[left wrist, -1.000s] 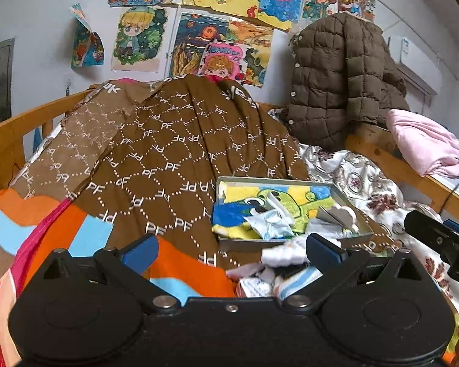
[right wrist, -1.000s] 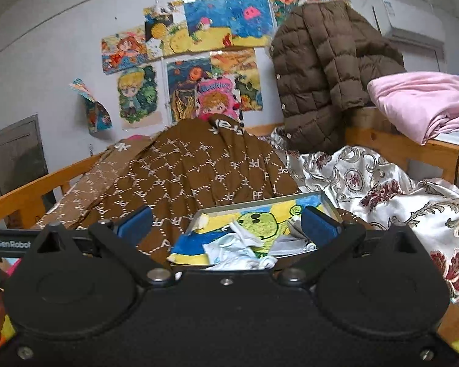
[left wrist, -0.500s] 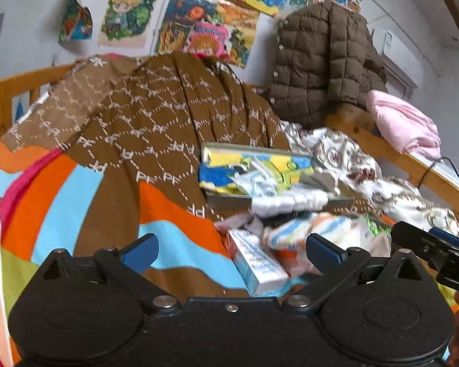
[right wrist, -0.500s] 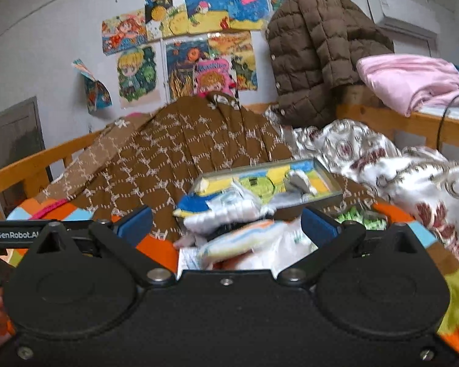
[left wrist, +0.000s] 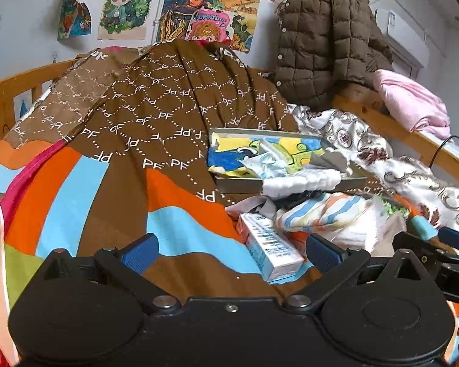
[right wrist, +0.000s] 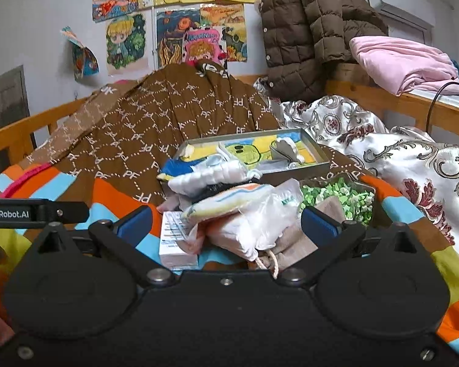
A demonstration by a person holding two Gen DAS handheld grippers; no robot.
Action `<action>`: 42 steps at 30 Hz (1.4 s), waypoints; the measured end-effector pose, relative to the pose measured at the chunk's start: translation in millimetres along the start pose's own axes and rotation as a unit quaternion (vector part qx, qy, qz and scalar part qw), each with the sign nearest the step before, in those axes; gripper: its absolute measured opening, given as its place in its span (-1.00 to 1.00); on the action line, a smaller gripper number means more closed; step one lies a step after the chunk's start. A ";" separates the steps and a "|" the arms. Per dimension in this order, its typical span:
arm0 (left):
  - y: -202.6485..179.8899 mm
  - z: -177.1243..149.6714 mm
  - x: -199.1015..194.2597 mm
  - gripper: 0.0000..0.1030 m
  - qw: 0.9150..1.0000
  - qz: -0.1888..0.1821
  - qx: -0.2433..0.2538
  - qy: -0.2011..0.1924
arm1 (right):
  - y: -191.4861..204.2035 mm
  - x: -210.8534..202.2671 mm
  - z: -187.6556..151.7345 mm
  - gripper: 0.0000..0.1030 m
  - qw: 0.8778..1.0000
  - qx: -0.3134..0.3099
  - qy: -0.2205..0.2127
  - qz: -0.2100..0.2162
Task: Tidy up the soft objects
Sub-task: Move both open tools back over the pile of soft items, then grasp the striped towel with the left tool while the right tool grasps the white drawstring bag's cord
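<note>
Soft objects (right wrist: 241, 211) heaped on striped bedspread (left wrist: 85, 189), just before shallow tray (right wrist: 313, 165). Small carton (right wrist: 176, 238) wedged at pile's left; green paper stars (right wrist: 336, 197) at its right, possibly in a box. White satin quilt (right wrist: 413, 165) right of tray, wooden bed rail (left wrist: 397, 128) behind that. Bare bedspread left of pile. Left gripper (left wrist: 229, 252) and right gripper (right wrist: 226, 223) both spread wide, holding nothing.
</note>
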State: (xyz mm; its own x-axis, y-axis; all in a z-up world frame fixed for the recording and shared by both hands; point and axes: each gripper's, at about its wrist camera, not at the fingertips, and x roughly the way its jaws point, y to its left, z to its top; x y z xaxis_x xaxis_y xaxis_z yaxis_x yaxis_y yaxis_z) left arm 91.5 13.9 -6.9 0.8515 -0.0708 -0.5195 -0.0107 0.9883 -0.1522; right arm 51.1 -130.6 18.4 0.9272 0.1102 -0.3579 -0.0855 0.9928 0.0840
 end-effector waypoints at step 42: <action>-13.7 -15.3 45.1 0.98 0.997 -0.011 0.024 0.071 | -16.8 47.8 -11.1 0.99 0.996 -0.026 0.077 -0.046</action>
State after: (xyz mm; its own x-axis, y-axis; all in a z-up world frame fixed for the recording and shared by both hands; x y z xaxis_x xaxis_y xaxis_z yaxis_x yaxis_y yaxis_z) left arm 122.1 -4.9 -41.2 0.7682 -0.1086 -0.6309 0.0358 0.9912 -0.1271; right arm 92.8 -141.4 -10.5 0.8653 0.0210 -0.5008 -0.0258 0.9997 -0.0026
